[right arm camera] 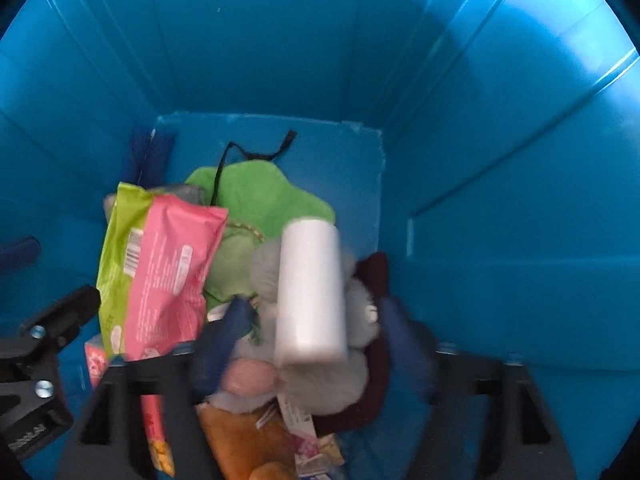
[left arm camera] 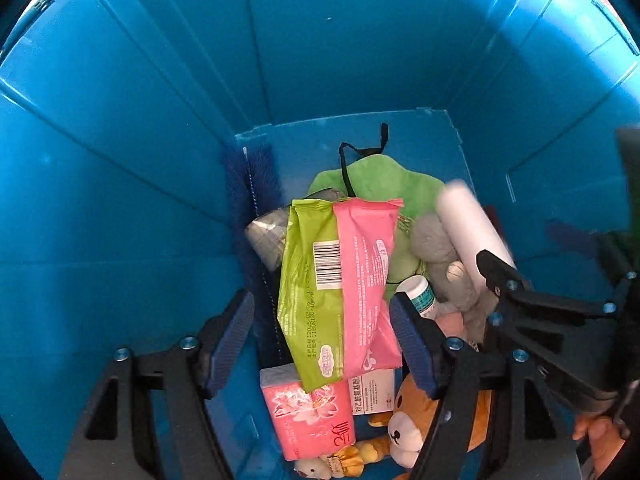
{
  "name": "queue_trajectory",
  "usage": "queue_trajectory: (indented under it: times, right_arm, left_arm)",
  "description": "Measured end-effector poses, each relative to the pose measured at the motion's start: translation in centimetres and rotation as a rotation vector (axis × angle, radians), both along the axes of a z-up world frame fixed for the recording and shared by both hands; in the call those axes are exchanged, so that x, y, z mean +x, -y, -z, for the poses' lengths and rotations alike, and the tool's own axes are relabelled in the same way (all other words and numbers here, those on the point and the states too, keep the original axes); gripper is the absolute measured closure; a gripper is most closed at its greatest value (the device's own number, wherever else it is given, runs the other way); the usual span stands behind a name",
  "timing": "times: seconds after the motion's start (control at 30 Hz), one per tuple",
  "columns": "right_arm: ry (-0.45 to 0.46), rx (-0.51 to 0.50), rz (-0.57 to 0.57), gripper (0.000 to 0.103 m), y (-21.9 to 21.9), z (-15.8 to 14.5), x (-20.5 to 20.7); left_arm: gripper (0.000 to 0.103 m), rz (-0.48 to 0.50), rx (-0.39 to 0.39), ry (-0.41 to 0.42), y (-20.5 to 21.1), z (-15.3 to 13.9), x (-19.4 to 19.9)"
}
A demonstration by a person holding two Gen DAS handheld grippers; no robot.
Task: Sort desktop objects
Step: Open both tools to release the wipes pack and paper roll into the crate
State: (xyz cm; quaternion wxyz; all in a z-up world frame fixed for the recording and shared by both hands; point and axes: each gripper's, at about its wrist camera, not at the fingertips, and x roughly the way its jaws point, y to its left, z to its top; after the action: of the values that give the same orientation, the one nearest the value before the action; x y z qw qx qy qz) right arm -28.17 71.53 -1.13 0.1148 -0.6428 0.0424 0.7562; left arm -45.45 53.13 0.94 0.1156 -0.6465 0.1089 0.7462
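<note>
Both claws point down into a deep blue bin (left arm camera: 120,160). The left claw (left arm camera: 322,340) stands open, its pads clear of the green-and-pink wipes packet (left arm camera: 340,288) lying between them on the pile at the bin's bottom. The right claw (right arm camera: 316,344) is open too, with a white roll (right arm camera: 310,292) loose between its blurred fingers, lying over a grey plush toy (right arm camera: 332,384). A green cloth (right arm camera: 256,192) lies behind the packet, toward the bin's far wall.
</note>
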Motion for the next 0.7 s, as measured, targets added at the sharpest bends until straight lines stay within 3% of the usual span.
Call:
queue_trajectory:
  times: [0.13, 0.33, 0.53, 0.7]
  right_arm:
    - [0.006, 0.023, -0.024, 0.017, -0.4, -2.4, -0.6]
    - [-0.028, 0.042, -0.034, 0.005, 0.7, -8.3, 1.5]
    - [-0.145, 0.05, -0.025, 0.0, 3.3, -15.5, 6.8]
    - [-0.235, 0.047, 0.0, 0.0, 6.0, -19.2, 12.4]
  left_arm:
    - [0.034, 0.007, -0.004, -0.006, -0.4, -1.4, -0.7]
    - [0.034, 0.034, 0.085, -0.083, 1.5, -8.2, 2.1]
    - [0.034, 0.087, 0.233, -0.199, 5.4, -16.3, 7.6]
    - [0.033, 0.123, 0.316, -0.362, 9.3, -20.3, 13.9]
